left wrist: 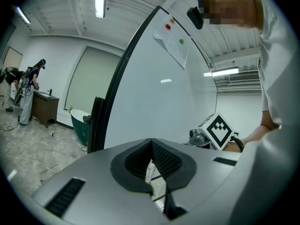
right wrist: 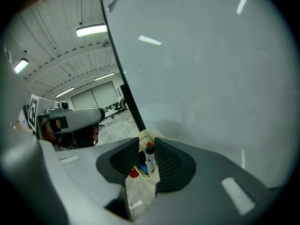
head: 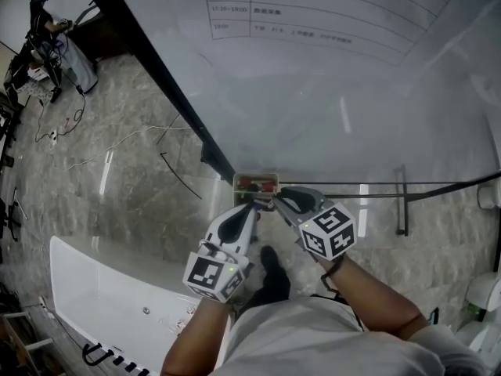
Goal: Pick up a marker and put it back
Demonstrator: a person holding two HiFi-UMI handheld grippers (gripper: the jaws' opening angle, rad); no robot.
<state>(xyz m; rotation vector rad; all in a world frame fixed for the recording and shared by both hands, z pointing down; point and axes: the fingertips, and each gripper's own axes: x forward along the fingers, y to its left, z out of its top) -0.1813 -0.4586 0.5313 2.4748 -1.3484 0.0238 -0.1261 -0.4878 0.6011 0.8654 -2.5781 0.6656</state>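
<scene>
Marker (right wrist: 150, 162) stands in the holder (head: 239, 180) under the whiteboard (head: 329, 92), between the right gripper's (right wrist: 146, 142) parted, unclenched fingers, while the left gripper's (left wrist: 151, 142) fingertips meet on nothing evident, so lifting and returning both remain.

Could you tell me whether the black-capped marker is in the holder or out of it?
In. The marker stands upright in the holder, between the jaws of the open right gripper.
</scene>
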